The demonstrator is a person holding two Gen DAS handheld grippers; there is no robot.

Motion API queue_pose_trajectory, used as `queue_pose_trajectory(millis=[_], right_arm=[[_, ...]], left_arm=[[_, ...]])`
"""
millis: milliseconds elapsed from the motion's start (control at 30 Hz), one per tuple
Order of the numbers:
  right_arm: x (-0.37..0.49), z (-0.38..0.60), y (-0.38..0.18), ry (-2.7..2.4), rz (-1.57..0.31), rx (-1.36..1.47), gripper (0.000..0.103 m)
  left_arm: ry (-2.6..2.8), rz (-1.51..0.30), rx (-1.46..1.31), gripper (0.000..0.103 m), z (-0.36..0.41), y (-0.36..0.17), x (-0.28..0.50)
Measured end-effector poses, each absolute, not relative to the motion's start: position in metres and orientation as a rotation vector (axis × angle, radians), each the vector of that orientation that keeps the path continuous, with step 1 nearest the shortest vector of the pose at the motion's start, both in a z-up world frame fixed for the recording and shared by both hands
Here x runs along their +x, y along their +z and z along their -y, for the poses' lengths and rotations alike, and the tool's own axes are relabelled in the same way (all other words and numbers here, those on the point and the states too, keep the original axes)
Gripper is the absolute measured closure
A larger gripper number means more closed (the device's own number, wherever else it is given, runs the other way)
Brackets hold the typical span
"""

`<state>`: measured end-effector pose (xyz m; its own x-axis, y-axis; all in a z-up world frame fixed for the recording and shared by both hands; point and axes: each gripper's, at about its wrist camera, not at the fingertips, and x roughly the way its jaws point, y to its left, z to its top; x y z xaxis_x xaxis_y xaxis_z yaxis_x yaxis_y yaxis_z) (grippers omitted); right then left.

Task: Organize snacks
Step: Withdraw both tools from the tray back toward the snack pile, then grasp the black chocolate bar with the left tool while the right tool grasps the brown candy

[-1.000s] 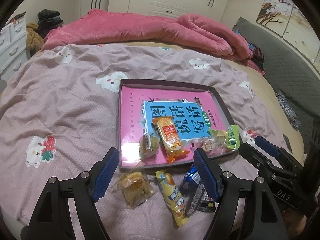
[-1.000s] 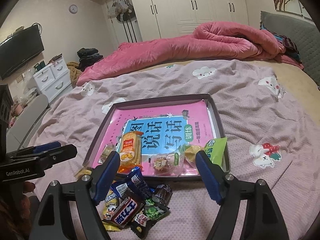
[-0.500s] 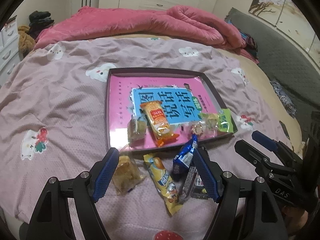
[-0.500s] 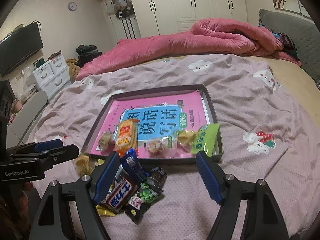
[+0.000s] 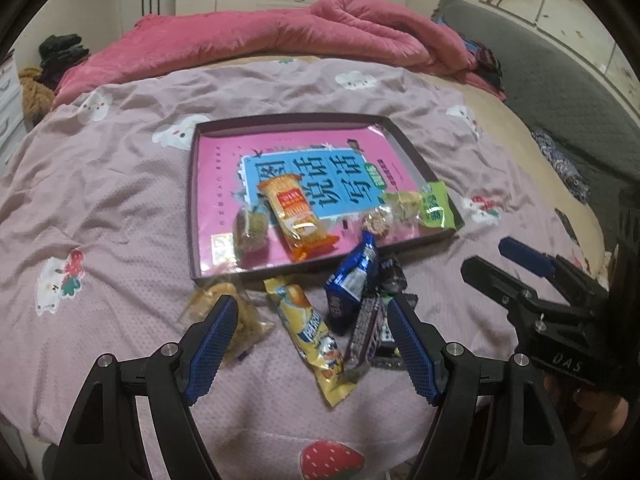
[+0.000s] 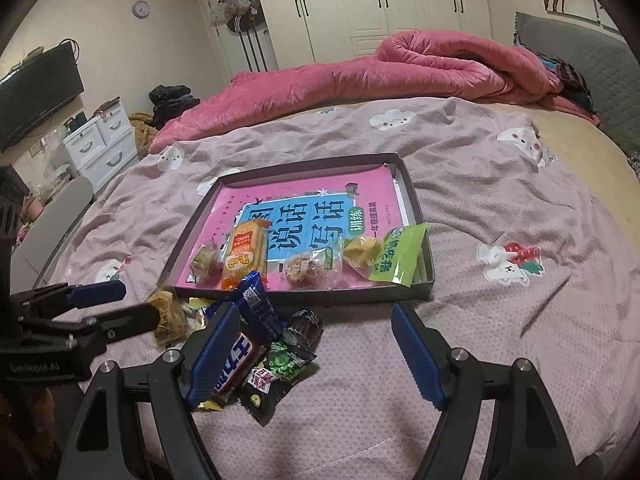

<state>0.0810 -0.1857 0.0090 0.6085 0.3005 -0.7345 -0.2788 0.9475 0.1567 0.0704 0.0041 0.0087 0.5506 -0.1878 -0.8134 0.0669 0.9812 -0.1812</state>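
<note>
Left wrist view: the left gripper (image 5: pixel 310 344) hangs over the bedspread (image 5: pixel 120 208), jaws apart and empty. Below them lie a yellow packet (image 5: pixel 310 332), a clear-wrapped cake (image 5: pixel 236 312) and a blue wrapper (image 5: pixel 354 276), just in front of the tray (image 5: pixel 194 200). An orange packet (image 5: pixel 294 216) and a green packet (image 5: pixel 436 204) lie in the tray.

Right wrist view: the right gripper (image 6: pixel 308 350) has its jaws apart, gripping nothing. A pile of dark wrappers (image 6: pixel 276 364) lies beside its left finger, in front of the tray (image 6: pixel 418 208).
</note>
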Motion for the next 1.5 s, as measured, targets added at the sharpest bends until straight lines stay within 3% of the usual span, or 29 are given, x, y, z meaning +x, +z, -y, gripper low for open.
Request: queue_pose_trajectory(millis=[967,1500], right_arm=[[0.082,0.204,-0.017,0.319,-0.932,0.058,0.025],[0.087,0.206,-0.028,0.323,-0.958,0.073,0.025]], left_arm=[[-0.279,-1.029,-0.154,0.027,0.018,-0.018,0.066],[-0.334,-1.043,-0.149,0.061,0.025,-0.031,0.071]])
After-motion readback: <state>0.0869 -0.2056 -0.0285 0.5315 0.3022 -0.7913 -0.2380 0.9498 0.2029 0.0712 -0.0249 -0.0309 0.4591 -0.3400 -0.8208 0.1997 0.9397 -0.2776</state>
